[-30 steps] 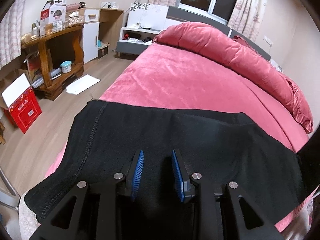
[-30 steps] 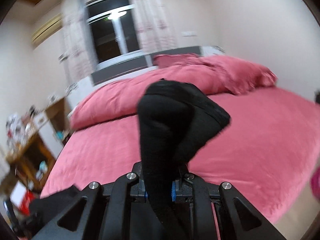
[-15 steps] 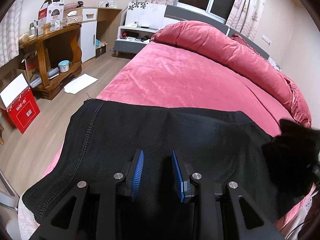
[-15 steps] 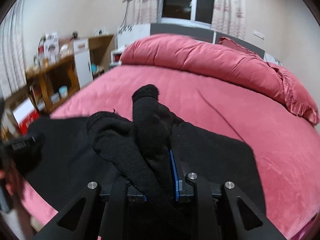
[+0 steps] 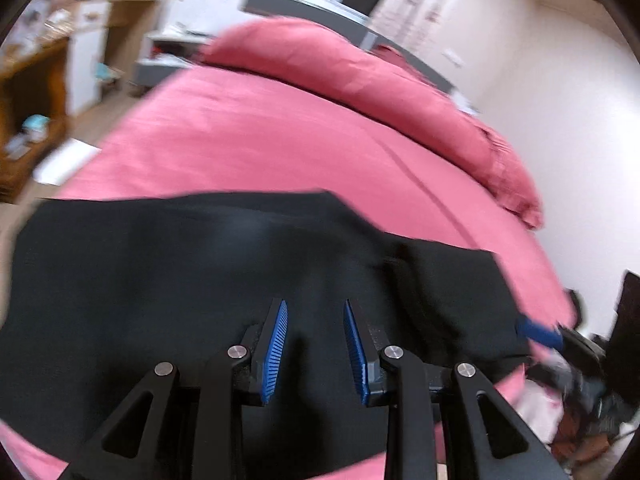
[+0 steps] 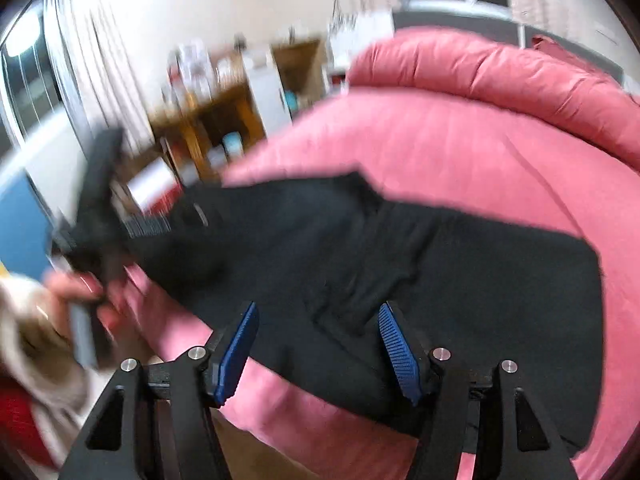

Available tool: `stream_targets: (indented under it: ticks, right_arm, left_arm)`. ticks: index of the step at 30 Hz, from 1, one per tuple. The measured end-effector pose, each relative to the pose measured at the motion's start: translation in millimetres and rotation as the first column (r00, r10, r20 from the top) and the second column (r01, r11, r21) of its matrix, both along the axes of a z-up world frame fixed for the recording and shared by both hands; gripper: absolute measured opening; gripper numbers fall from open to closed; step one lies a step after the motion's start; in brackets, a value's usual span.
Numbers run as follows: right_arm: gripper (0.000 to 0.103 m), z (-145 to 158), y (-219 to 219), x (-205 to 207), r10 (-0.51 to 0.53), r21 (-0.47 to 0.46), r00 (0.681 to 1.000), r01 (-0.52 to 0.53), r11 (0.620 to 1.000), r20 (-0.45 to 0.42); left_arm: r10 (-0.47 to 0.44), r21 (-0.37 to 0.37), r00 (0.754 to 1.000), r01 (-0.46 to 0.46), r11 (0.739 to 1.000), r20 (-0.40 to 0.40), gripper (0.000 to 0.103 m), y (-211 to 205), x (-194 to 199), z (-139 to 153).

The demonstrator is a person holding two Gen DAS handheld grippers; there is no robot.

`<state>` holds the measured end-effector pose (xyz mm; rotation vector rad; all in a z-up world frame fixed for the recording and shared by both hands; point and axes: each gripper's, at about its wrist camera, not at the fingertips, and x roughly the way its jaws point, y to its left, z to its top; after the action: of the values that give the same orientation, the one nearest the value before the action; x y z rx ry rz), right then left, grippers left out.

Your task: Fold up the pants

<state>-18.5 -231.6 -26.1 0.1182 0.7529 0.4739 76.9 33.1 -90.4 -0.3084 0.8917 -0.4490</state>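
We log black pants (image 5: 200,272) folded flat on the pink bed (image 5: 248,136), left gripper (image 5: 315,344) parted above them, right gripper (image 6: 318,354) spread wide, holding nothing.

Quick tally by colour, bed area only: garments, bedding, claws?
Black pants: 1
Pink bed cover: 1
Pink rolled duvet: 1
Black claws with blue pads: 2, left claw and right claw, both open
Total: 5
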Motion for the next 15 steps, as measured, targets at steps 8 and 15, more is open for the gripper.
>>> stream_targets:
  ticks: [8, 15]
  right_arm:
    - [0.048, -28, -111, 27, -0.447, -0.006, 0.888, 0.449, 0.893, -0.102]
    - [0.048, -68, -116, 23, -0.45, -0.048, 0.878, 0.449, 0.892, -0.162]
  left_arm:
    - [-0.083, -0.073, 0.987, 0.074, 0.995, -0.135, 0.038, -72, 37, -14]
    - [-0.136, -0.179, 0.967, 0.098, 0.979, -0.215, 0.042, -84, 35, -35]
